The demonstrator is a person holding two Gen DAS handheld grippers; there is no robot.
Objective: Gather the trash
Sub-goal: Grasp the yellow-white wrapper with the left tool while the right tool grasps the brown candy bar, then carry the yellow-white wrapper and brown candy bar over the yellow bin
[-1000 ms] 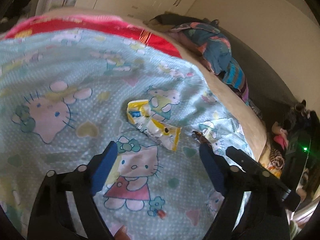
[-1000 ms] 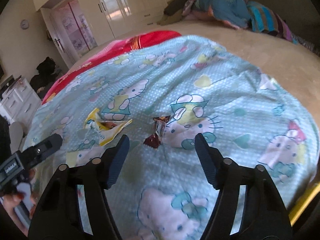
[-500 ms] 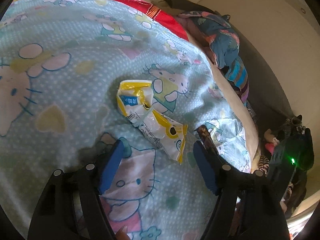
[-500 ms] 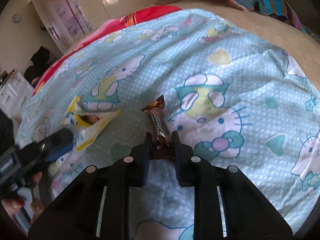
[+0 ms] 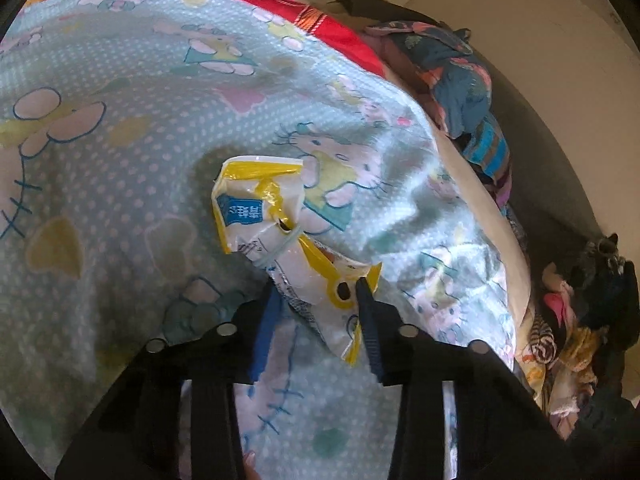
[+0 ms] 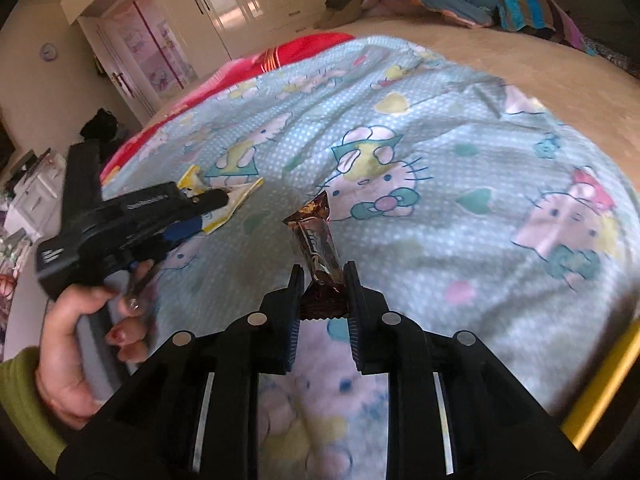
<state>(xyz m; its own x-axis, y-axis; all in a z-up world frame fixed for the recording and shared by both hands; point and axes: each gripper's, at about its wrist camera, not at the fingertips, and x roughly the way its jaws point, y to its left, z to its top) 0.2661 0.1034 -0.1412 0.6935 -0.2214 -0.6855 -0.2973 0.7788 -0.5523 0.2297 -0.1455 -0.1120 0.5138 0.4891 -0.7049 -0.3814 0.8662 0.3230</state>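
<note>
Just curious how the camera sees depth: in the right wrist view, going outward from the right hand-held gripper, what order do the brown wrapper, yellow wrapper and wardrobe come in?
1. Brown wrapper: clamped in the right hand-held gripper.
2. Yellow wrapper: left, on the sheet.
3. Wardrobe: far wall, beyond the bed.

Each wrist camera looks steeply down along its fingers, close over the cartoon-print sheet (image 5: pixel 120 160), both catching the yellow wrapper (image 6: pixel 224 208).
</note>
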